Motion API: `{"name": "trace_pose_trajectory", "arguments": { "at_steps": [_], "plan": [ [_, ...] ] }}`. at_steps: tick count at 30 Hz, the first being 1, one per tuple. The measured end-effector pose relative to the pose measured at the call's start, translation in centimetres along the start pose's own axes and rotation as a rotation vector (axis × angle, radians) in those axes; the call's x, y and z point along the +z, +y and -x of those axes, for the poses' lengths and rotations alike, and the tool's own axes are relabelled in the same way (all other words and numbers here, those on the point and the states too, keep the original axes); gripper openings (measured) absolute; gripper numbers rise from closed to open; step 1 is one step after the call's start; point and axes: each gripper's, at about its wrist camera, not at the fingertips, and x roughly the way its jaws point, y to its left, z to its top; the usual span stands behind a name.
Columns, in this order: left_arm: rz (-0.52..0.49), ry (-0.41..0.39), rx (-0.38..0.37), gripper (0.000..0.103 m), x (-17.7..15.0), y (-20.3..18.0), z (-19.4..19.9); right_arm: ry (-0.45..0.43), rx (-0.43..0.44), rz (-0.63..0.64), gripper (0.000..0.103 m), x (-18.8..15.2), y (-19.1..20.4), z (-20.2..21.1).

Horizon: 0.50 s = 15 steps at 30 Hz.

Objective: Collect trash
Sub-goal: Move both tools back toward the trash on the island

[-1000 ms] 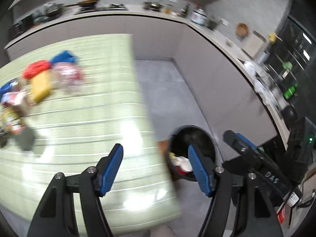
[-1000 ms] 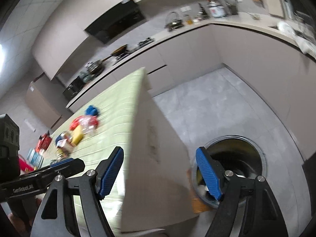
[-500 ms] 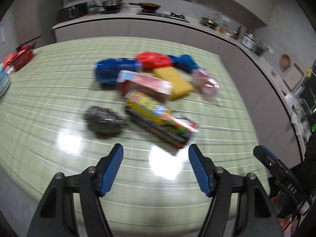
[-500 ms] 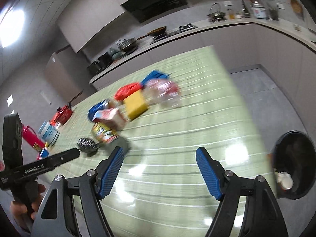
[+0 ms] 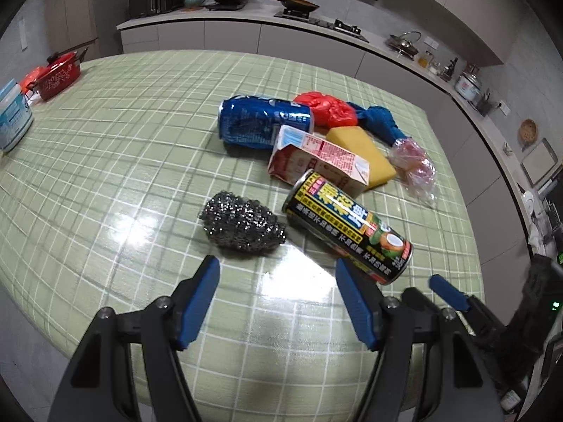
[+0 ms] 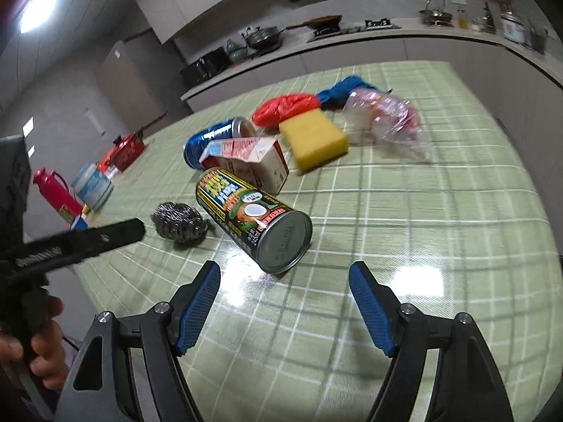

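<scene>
Trash lies grouped on the green checked table (image 5: 105, 161). A black and yellow drink can (image 5: 346, 227) (image 6: 251, 214) lies on its side, nearest to both grippers. A steel wool ball (image 5: 241, 223) (image 6: 177, 221) sits left of it. Behind are a milk carton (image 5: 318, 161) (image 6: 251, 160), a blue can (image 5: 262, 121) (image 6: 211, 140), a yellow sponge (image 5: 362, 153) (image 6: 315, 139), a red bag (image 5: 327, 109) (image 6: 285, 107), a blue bag (image 5: 380, 121) (image 6: 339, 91) and a clear plastic bag (image 5: 417, 167) (image 6: 387, 119). My left gripper (image 5: 278, 302) is open and empty. My right gripper (image 6: 285, 307) is open and empty.
A red pot (image 5: 59, 74) (image 6: 125, 149), a white tub (image 5: 10, 119) (image 6: 93, 186) and a red bottle (image 6: 58, 191) stand at the table's far left. A kitchen counter with pans (image 5: 295, 3) runs behind. The table's edge is close below both grippers.
Both grippers have swung from the floor bin on the right over to the table. The pile of trash is now close in front of them. Both stay open.
</scene>
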Motion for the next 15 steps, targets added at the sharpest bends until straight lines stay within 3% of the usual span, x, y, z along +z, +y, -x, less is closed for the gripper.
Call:
{"name": "trace_pose_trajectory", "arguments": {
  "at_steps": [15],
  "plan": [
    [0.012, -0.006, 0.034, 0.070, 1.2, -1.8, -1.2, 0.031, 0.044, 0.017, 0.077, 1.9, -2.3, -2.4]
  ]
}}
